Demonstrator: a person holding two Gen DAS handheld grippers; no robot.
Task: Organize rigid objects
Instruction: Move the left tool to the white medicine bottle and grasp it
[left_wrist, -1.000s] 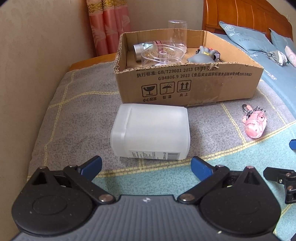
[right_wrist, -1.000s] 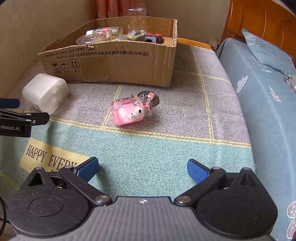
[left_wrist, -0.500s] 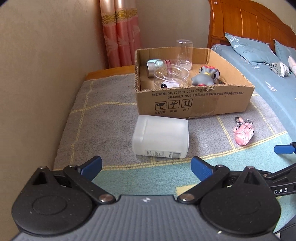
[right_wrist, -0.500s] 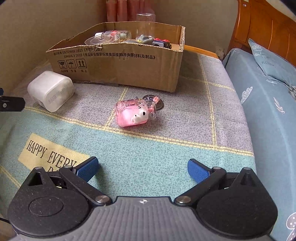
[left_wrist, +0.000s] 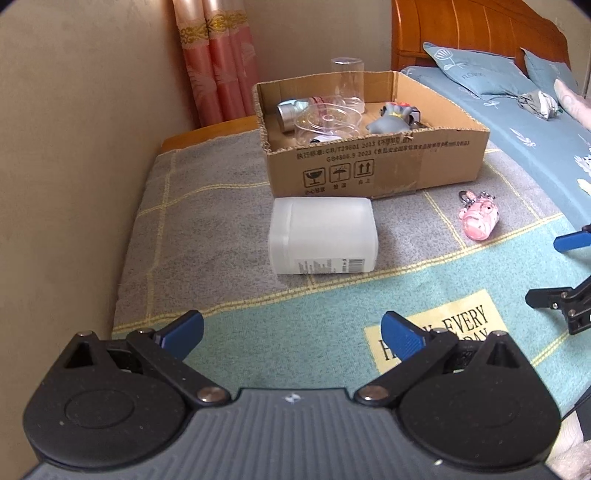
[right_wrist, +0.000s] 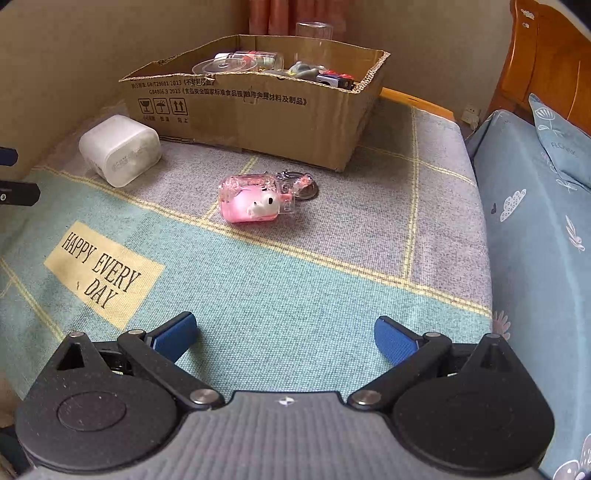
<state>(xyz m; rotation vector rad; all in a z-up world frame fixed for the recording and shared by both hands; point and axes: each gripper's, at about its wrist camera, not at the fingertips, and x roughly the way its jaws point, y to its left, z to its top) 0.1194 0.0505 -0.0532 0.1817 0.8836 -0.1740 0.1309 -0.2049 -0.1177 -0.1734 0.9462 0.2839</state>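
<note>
Both grippers hang spread and empty above the blanket (right_wrist: 280, 295). Straight ahead of the left gripper (left_wrist: 291, 328) the white container (left_wrist: 323, 236) lies on its side, long axis crosswise. The pink keychain (right_wrist: 251, 199) lies ahead of the right gripper (right_wrist: 284, 332). Beyond both stands the cardboard box (left_wrist: 376, 166).
</note>
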